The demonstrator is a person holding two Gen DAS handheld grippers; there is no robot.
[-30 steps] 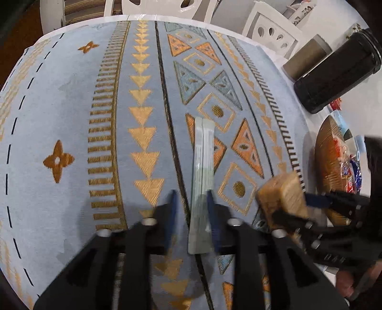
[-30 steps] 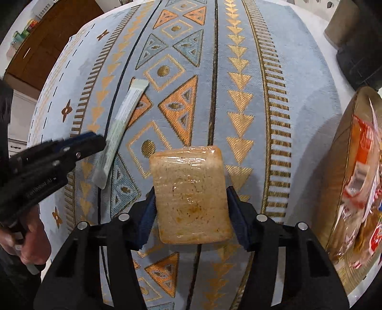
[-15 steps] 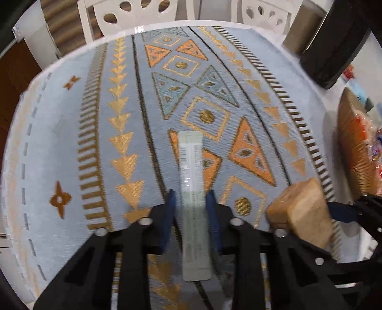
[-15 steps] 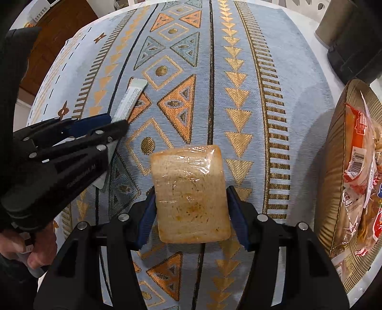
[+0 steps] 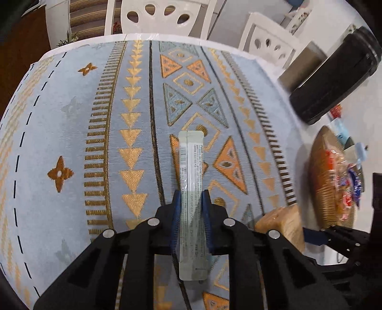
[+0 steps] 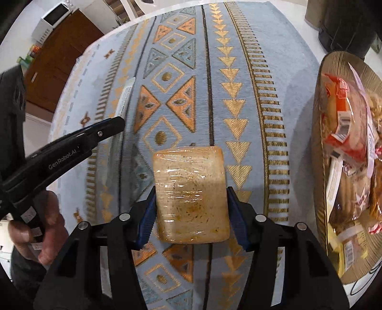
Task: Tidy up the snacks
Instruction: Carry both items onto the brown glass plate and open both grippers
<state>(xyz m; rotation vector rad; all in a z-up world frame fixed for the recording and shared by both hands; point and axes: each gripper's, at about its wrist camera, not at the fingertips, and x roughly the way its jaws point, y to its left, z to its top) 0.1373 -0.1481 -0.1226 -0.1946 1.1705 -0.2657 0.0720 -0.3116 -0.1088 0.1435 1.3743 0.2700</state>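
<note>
A long pale stick sachet (image 5: 192, 190) runs lengthwise between the blue pads of my left gripper (image 5: 192, 207), which is shut on it above the patterned tablecloth (image 5: 71, 133). In the right wrist view the same sachet (image 6: 125, 97) juts out past the left gripper (image 6: 117, 124). My right gripper (image 6: 191, 214) is shut on a film-wrapped brown cake block (image 6: 191, 190), held over the cloth a little left of the wicker basket (image 6: 318, 124). The cake block (image 5: 279, 226) also shows at the lower right of the left wrist view.
The basket (image 5: 322, 190) holds several wrapped snacks (image 6: 346, 114) at the table's right side. A black cylinder (image 5: 334, 74) lies beyond it. White chairs (image 5: 167, 16) stand at the far edge. A person's hand (image 6: 43, 229) grips the left tool.
My left gripper has shut on the sachet and lifted it off the cloth. The right gripper, still holding the cake block, has drifted nearer the basket.
</note>
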